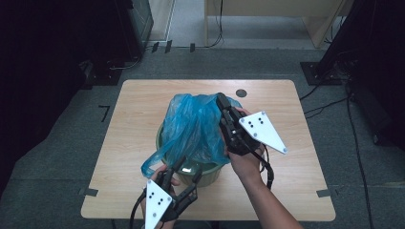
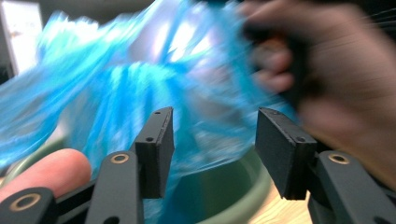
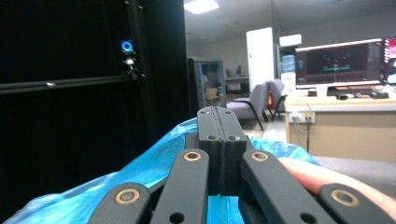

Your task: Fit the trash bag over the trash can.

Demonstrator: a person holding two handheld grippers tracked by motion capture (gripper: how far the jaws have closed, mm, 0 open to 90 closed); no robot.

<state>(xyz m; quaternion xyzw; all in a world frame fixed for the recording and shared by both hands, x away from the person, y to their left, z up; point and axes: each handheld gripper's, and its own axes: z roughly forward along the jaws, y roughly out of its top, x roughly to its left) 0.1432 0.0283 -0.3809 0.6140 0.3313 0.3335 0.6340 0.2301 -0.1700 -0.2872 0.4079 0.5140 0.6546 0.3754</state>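
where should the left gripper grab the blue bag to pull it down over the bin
Take the loose near edge of the blue plastic bag, the flap hanging outside the green bin rim on the person's side. Come from the near side, one jaw each side of the film. The left gripper, jaws open, already faces it, and the right gripper is shut at the bag's far top, probably pinching it.

Floor left of the wooden table (image 1: 143,102): a dark tape mark (image 1: 104,112) shaped like the numeral 7. Monitor (image 3: 343,63) in the right gripper view shows coloured lines, too small to read. No other legible text, label or brand on anything.
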